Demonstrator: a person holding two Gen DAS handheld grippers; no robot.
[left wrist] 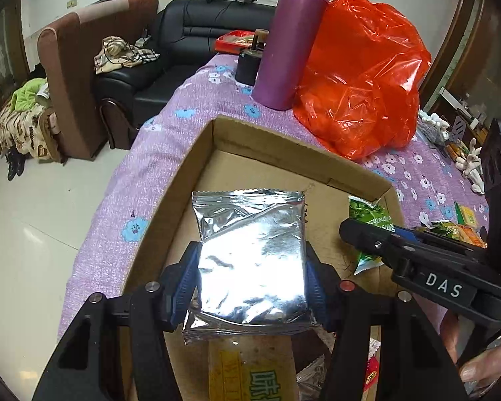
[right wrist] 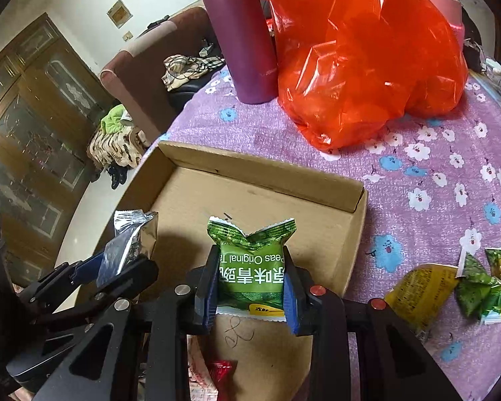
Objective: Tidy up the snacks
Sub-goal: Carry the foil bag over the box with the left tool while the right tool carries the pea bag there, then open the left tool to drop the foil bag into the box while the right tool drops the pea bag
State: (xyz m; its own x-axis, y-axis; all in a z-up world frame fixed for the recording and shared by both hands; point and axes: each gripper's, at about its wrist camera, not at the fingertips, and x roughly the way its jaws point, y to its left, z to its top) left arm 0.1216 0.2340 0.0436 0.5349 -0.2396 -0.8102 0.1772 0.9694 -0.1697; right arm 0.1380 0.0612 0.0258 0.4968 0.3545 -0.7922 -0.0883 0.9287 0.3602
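- Left tongs are clamped on a silver foil snack packet, gripped across its width by the blue pads so it hangs flat over the open cardboard box.
- Right tongs are clamped on a green pea snack packet, pinched at its middle so the crimped top edge folds into a V; its printed label reads upside down from this side.
- Both tongs point steeply down into the same box, side by side, which suggests each packet is about to be set inside.
- From the left view, the right tongs reach in from the right with the green packet over the box's right part.
- From the right view, the left tongs hold the foil packet over the box's left part, so the two loads stay apart.
- The box sits on a counter covered by a purple flowered cloth; its far half is bare cardboard, while a few wrappers, one of them red, show at its near end.
- More snacks wait on the cloth to the right of the box: a yellow packet and more green packets.
- Behind the box stand a purple flask and a bulging orange plastic bag, touching each other.
- My judgement: sorting is partly done, with loose packets left outside.
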